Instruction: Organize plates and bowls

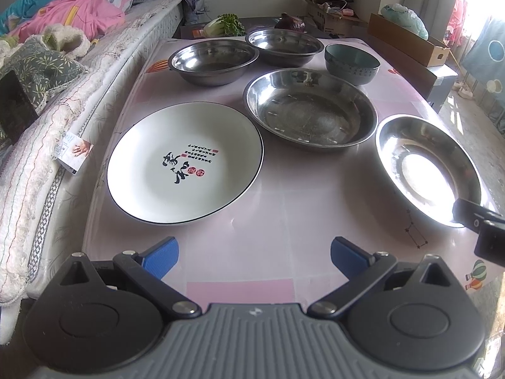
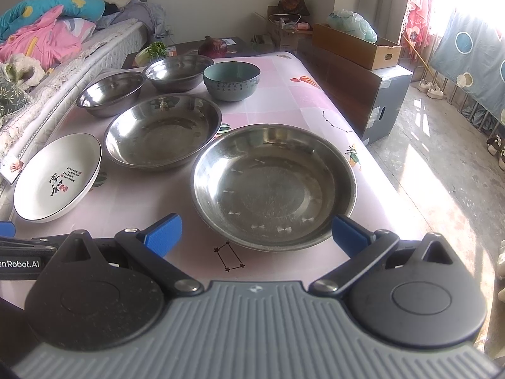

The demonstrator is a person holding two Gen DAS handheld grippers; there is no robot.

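Observation:
A white plate [image 1: 186,162] [image 2: 58,177] with black writing lies at the near left of the pink table [image 1: 284,221] [image 2: 132,202]. Two wide steel plates rest beside it: one in the middle [image 1: 311,109] [image 2: 162,131], one near right [image 1: 427,169] [image 2: 273,186]. At the back stand two steel bowls [image 1: 213,60] [image 1: 284,44] [image 2: 110,93] [image 2: 178,71] and a teal bowl [image 1: 352,61] [image 2: 232,80]. My left gripper [image 1: 254,257] hovers open just short of the white plate. My right gripper [image 2: 255,232] is open, its jaws flanking the near rim of the near right steel plate.
A bed [image 1: 63,101] with quilts runs along the table's left side. Behind the table are greens [image 1: 224,25], a purple cabbage [image 1: 290,22] and cardboard boxes [image 2: 356,44]. A dark cabinet [image 2: 356,94] stands to the right, with sunlit floor [image 2: 435,164] beyond.

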